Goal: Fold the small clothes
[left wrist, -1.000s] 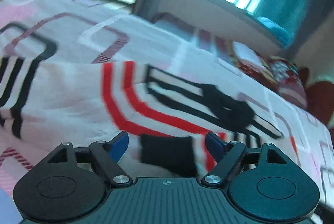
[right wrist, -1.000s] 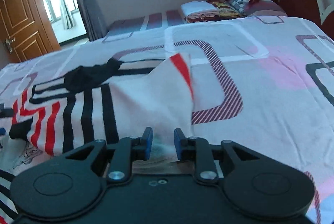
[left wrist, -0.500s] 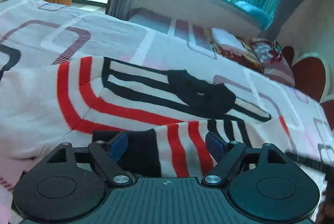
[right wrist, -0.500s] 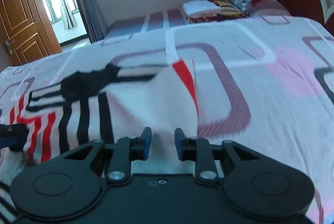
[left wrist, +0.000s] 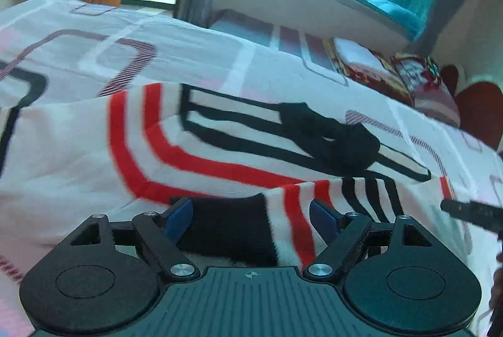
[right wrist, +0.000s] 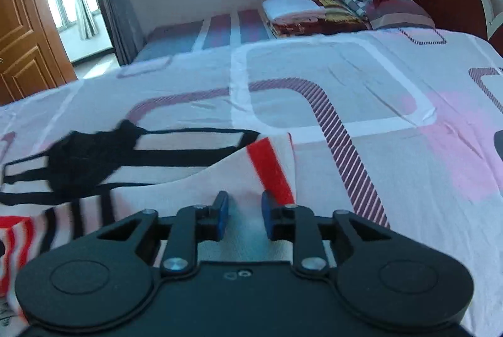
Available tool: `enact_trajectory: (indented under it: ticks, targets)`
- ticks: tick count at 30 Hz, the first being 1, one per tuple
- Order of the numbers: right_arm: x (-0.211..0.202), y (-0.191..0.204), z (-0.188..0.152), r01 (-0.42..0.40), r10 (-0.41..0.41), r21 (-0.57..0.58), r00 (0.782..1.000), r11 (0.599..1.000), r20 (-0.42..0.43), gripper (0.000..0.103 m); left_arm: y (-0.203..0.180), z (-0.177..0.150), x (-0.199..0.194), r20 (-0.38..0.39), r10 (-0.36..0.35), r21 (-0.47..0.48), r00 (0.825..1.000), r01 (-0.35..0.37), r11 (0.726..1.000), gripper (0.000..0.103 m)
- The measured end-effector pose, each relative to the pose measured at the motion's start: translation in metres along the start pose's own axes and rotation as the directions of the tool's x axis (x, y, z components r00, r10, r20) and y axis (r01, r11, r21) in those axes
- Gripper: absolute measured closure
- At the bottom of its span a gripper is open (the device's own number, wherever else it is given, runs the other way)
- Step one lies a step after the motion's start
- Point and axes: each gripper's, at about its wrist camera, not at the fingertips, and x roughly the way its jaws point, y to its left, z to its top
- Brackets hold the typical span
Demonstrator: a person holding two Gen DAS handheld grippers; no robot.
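Shirt [left wrist: 220, 154] hem lies between spread left gripper [left wrist: 251, 211]; right gripper [right wrist: 242, 211] (narrow gap) pinches its edge.

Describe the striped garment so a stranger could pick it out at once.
Start at the big bed with the pink and grey patterned sheet. Spread on the sheet just ahead of both grippers lies the small garment, white with bold red and black stripes and a black collar. The folded white cloth near the headboard has no stripes.

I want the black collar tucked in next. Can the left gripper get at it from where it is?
Probably yes. The black collar lies exposed on top of the striped shirt, ahead of the left gripper, whose jaws stand wide; only flat fabric lies between.
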Motion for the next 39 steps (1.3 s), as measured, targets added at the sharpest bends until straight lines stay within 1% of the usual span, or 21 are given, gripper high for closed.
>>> enact_trajectory:
  ticks: [2,5,6,8,11,13,18,21,23,26,28,29,32,33,34,35,36,38,39]
  targets:
    - [-0.019,0.007,-0.007,-0.052,0.052,-0.006,0.998,0.999,0.018,0.074,0.013,-0.004,-0.010,-0.022,0.020,-0.023,1.000,-0.021,1.000,0.022]
    - [-0.042,0.029,-0.027,-0.104,0.105,-0.073,0.994,0.992,0.018,0.073,0.037,-0.010,-0.025,-0.035,0.066,-0.051,0.997,-0.067,0.996,0.020]
    - [-0.047,0.036,-0.031,-0.121,0.123,-0.087,0.992,0.989,0.012,0.073,0.047,-0.012,-0.031,-0.038,0.087,-0.063,0.995,-0.090,0.994,0.013]
    - [-0.056,0.051,-0.041,-0.167,0.167,-0.099,0.986,0.981,-0.003,0.073,0.067,-0.016,-0.043,-0.029,0.131,-0.094,0.991,-0.133,0.987,0.007]
    - [-0.064,0.076,-0.052,-0.216,0.215,-0.122,0.976,0.969,-0.022,0.071,0.096,-0.020,-0.059,-0.015,0.178,-0.130,0.984,-0.179,0.975,0.007]
    - [-0.067,0.094,-0.057,-0.251,0.248,-0.133,0.968,0.959,-0.043,0.071,0.119,-0.021,-0.068,-0.020,0.206,-0.179,0.978,-0.206,0.962,0.007]
    - [-0.073,0.140,-0.069,-0.313,0.305,-0.178,0.950,0.933,-0.070,0.070,0.180,-0.027,-0.088,-0.014,0.251,-0.333,0.968,-0.241,0.912,0.007]
    - [-0.070,0.167,-0.073,-0.342,0.332,-0.203,0.939,0.917,-0.083,0.069,0.217,-0.028,-0.094,-0.008,0.262,-0.421,0.965,-0.241,0.875,0.007]
    - [-0.071,0.184,-0.076,-0.361,0.349,-0.217,0.933,0.907,-0.091,0.068,0.241,-0.030,-0.098,-0.004,0.272,-0.480,0.962,-0.241,0.844,0.008]
    - [-0.070,0.207,-0.081,-0.371,0.358,-0.248,0.929,0.895,-0.098,0.067,0.276,-0.029,-0.098,0.001,0.285,-0.570,0.959,-0.233,0.788,0.008]
    - [-0.067,0.224,-0.082,-0.372,0.359,-0.271,0.928,0.888,-0.099,0.067,0.295,-0.029,-0.097,0.012,0.275,-0.617,0.961,-0.209,0.759,0.008]
    - [-0.065,0.231,-0.083,-0.369,0.356,-0.283,0.929,0.885,-0.098,0.066,0.301,-0.027,-0.095,0.023,0.268,-0.629,0.963,-0.194,0.753,0.008]
    - [-0.060,0.247,-0.082,-0.348,0.339,-0.308,0.937,0.885,-0.084,0.066,0.317,-0.018,-0.086,0.055,0.261,-0.640,0.964,-0.167,0.750,0.008]
    - [-0.058,0.250,-0.081,-0.334,0.327,-0.313,0.942,0.889,-0.075,0.066,0.322,-0.016,-0.083,0.067,0.258,-0.650,0.964,-0.154,0.744,0.014]
    - [-0.056,0.253,-0.081,-0.322,0.317,-0.315,0.946,0.893,-0.066,0.066,0.325,-0.013,-0.080,0.079,0.267,-0.659,0.961,-0.150,0.737,0.023]
    - [-0.054,0.255,-0.079,-0.308,0.307,-0.313,0.950,0.898,-0.055,0.066,0.329,-0.011,-0.078,0.081,0.270,-0.665,0.960,-0.150,0.731,0.046]
    - [-0.052,0.257,-0.078,-0.296,0.297,-0.313,0.954,0.903,-0.046,0.066,0.335,-0.011,-0.076,0.082,0.271,-0.681,0.959,-0.145,0.718,0.068]
    - [-0.047,0.261,-0.077,-0.266,0.269,-0.321,0.962,0.909,-0.035,0.066,0.348,-0.013,-0.073,0.070,0.263,-0.719,0.962,-0.134,0.682,0.095]
    - [-0.044,0.262,-0.077,-0.251,0.255,-0.321,0.966,0.913,-0.030,0.066,0.351,-0.014,-0.072,0.072,0.253,-0.729,0.965,-0.122,0.674,0.095]
